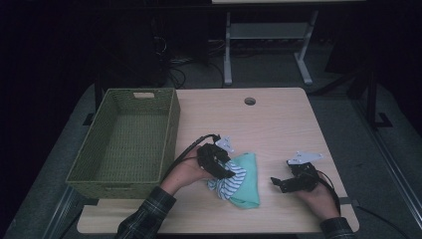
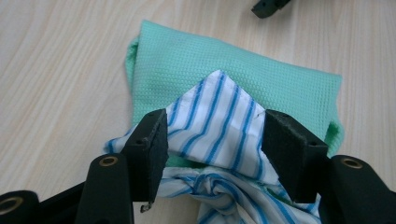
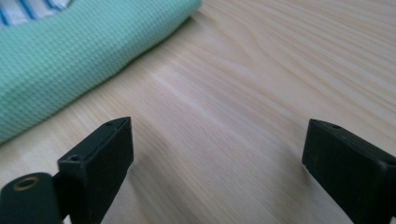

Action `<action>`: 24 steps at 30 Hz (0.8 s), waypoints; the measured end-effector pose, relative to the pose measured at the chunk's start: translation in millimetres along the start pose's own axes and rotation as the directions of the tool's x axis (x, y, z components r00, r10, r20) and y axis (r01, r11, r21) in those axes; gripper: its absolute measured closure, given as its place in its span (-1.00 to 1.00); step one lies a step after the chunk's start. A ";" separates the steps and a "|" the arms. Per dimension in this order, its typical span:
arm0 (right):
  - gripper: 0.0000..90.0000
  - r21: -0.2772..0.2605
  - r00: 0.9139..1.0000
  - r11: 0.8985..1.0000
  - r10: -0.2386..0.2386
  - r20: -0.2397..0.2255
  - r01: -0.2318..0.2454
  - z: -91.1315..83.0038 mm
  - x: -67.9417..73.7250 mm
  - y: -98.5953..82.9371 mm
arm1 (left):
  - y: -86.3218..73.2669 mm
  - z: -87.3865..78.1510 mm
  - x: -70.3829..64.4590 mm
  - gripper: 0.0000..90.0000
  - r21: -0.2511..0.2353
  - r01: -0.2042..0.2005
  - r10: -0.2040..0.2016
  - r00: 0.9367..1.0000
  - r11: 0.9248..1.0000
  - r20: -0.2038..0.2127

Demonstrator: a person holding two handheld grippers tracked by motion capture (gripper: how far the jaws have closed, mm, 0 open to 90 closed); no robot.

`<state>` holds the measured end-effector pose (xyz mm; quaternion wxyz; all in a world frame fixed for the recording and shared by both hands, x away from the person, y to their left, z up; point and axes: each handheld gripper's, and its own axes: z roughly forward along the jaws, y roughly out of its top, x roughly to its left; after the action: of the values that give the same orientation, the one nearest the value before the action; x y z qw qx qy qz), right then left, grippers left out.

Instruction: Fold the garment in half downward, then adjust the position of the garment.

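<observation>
At a wooden tabletop [image 1: 278, 114], the left hand-held gripper [image 2: 212, 140] straddles a bunched blue-striped cloth [image 2: 219, 126] lying on a folded green cloth [image 2: 261, 84], its jaws spread either side and not yet pinching. The right hand-held gripper [image 3: 217, 149], to the right of the green cloth, hovers with jaws wide apart over bare wood. Judged next: closing on the striped cloth and carrying it left towards the wicker basket [image 1: 169, 119]

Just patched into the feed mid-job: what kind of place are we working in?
Probably a lab or test workspace, not a home: a light wooden table with a cable hole, dark surroundings with tangled cables on the floor, and a metal-framed stand behind.
</observation>
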<state>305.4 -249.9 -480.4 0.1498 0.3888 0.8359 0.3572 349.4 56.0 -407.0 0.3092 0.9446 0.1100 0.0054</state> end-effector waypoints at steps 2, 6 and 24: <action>-0.87 0.000 1.000 1.000 0.004 0.009 -0.004 0.7 -2.0 -1.9 | 0.4 1.1 -1.7 -0.14 0.011 -0.013 0.013 1.000 1.000 0.007; -0.88 -0.003 1.000 1.000 0.001 0.013 -0.001 1.2 -3.1 -2.0 | 0.5 4.1 -4.4 -0.18 0.032 -0.038 0.038 0.999 0.999 0.009; -0.88 0.002 1.000 1.000 0.018 0.009 -0.018 1.6 -4.3 -1.8 | -4.5 27.7 -13.2 -0.44 0.192 -0.147 0.147 0.989 0.970 0.014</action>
<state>308.1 -253.2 -482.9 0.1501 0.3982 0.8320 0.3559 337.7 40.6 -431.3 0.2151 0.9756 0.0397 0.0177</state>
